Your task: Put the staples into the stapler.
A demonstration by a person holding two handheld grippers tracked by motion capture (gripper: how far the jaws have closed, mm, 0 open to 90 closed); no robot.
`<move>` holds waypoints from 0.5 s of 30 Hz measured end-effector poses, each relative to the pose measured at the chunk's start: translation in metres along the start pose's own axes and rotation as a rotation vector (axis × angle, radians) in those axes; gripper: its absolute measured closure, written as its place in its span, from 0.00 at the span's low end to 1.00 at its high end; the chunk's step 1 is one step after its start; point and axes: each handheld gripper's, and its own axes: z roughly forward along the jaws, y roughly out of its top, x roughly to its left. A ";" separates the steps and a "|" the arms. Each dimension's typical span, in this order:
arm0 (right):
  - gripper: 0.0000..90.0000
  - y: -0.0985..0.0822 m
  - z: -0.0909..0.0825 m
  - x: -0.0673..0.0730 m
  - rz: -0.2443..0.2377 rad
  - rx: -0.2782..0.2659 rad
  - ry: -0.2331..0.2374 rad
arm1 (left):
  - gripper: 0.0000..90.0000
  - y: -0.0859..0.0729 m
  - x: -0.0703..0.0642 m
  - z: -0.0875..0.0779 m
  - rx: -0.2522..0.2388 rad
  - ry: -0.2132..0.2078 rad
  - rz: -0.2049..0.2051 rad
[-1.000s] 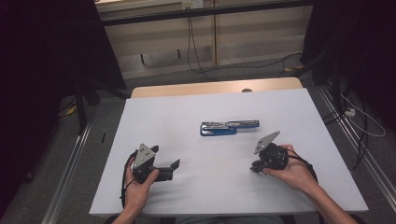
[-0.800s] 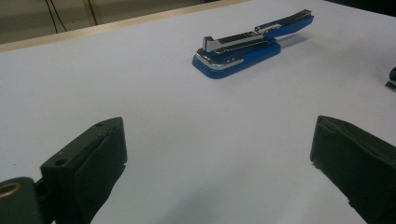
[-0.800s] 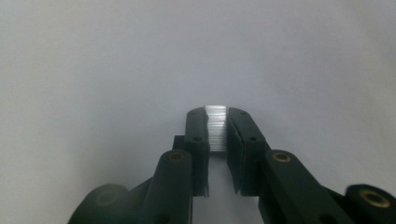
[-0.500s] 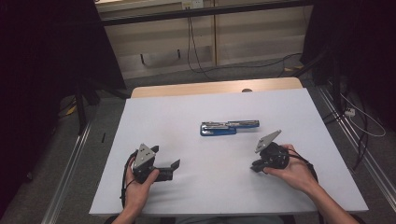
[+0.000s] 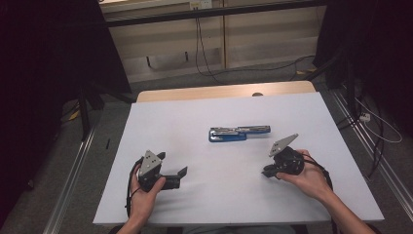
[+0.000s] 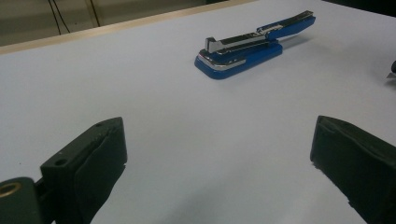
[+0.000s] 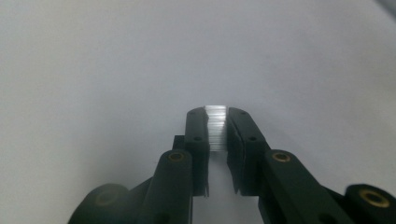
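**Staple strip pinched, stapler open mid-desk**

Blue stapler (image 5: 238, 133) lying open near centre of white desk (image 5: 204, 204), top arm swung out flat, metal magazine exposed; seen again ahead of left jaws (image 6: 252, 46). Left hand-held gripper (image 5: 181, 176) resting on desk at near left, jaws spread wide, nothing between them, well apart from stapler. Right hand-held gripper (image 5: 266, 171) at near right, close to stapler's right end, jaws pressed nearly together, pinching a small silvery strip of staples (image 7: 216, 126) between the pads.
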 end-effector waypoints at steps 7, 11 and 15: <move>0.88 -0.001 -0.003 -0.003 0.006 -0.028 -0.006 | 0.04 0.000 0.001 -0.001 -0.006 0.006 -0.005; 0.88 -0.001 -0.004 -0.004 0.014 -0.044 -0.005 | 0.04 0.000 0.001 -0.003 -0.013 0.008 -0.006; 0.88 -0.001 -0.007 -0.005 0.020 -0.059 -0.008 | 0.04 0.000 0.001 -0.002 -0.011 0.005 -0.006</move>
